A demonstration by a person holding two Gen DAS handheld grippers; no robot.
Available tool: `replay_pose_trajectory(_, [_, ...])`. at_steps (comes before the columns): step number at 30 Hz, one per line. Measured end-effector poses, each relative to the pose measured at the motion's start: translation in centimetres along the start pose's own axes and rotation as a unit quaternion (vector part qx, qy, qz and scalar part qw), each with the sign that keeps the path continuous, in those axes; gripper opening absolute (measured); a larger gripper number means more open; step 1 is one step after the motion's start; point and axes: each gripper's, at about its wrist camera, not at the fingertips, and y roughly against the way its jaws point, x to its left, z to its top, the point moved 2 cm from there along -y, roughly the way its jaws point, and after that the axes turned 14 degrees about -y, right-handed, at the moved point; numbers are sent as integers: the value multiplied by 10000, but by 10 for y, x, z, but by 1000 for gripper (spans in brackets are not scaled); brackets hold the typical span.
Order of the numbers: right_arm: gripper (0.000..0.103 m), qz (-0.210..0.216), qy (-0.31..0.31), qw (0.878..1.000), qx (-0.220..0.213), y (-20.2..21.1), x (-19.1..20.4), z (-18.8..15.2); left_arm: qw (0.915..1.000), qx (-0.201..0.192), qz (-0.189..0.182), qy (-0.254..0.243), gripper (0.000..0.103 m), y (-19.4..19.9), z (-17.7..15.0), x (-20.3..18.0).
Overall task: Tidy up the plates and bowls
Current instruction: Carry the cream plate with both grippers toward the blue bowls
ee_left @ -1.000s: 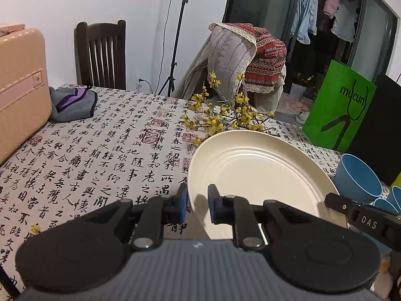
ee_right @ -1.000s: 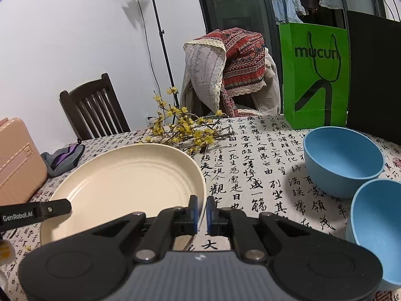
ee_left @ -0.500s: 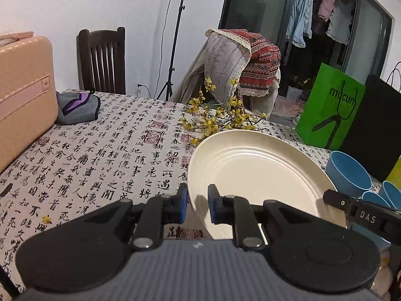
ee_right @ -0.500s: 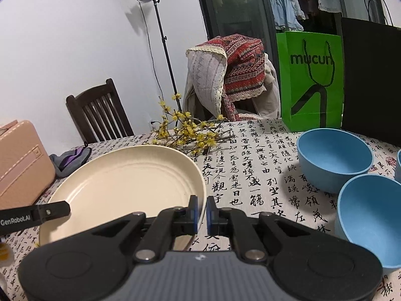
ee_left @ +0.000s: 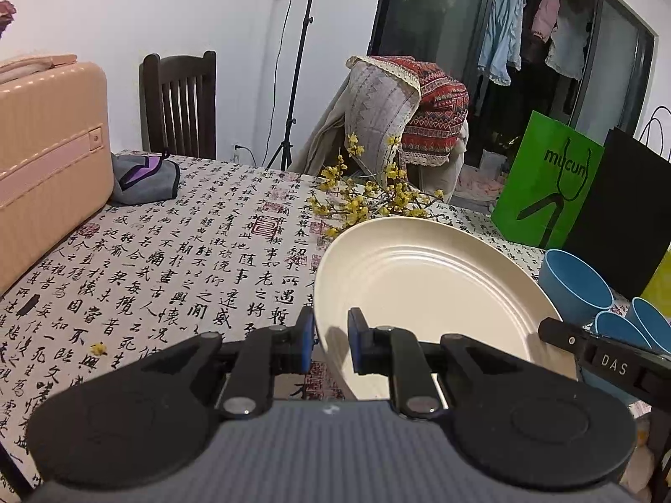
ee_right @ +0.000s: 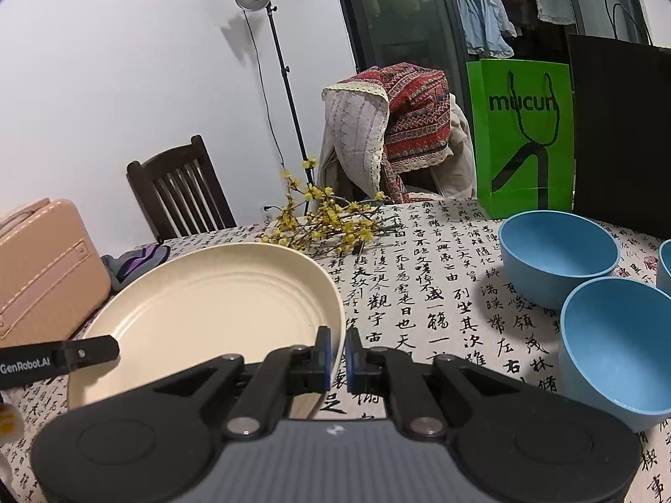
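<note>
A large cream plate [ee_left: 423,285] hangs tilted above the table, held at opposite rims by both grippers. My left gripper [ee_left: 331,343] is shut on its left rim, which passes between the blue pads. My right gripper [ee_right: 336,354] is shut on the plate's [ee_right: 209,310] right rim. Each view shows one finger of the other gripper at the plate's far side. Blue bowls [ee_right: 557,251] [ee_right: 620,343] stand on the table to the right, with a third cut off at the frame edge. The left wrist view shows the same bowls [ee_left: 574,285] behind the plate.
A calligraphy-print cloth covers the table [ee_left: 188,276]. A pink suitcase [ee_left: 46,159] and a grey pouch [ee_left: 142,180] lie at the left. Yellow flower branches [ee_right: 331,222] lie at the back centre. Green [ee_right: 524,138] and black [ee_right: 620,134] bags stand behind the bowls. Chairs line the far side.
Both grippers have drawn back together with the plate still gripped, so more of the table and room shows. The bowls have not moved.
</note>
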Motion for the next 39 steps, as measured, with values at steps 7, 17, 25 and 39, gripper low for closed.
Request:
replay_pose_trajectory(7, [7,60,-42,10000,-17,12,0,-5,10000,-86,-2,8,17,15,-7,-1])
replay_pose_trajectory(17, [7,155,3,9998,-115,33,2,-13,9999,-119,32,66,17,35,-17,-1])
replay_pose_trajectory(25, [7,363,-82,9992,-134,47,2,-16,9999,-90,107,95,17,49,-26,1])
replay_pose_trajectory(39, [7,441,-150,9987,-212,79,-8,-31,9997,-223,28,63,17,81,-41,-10])
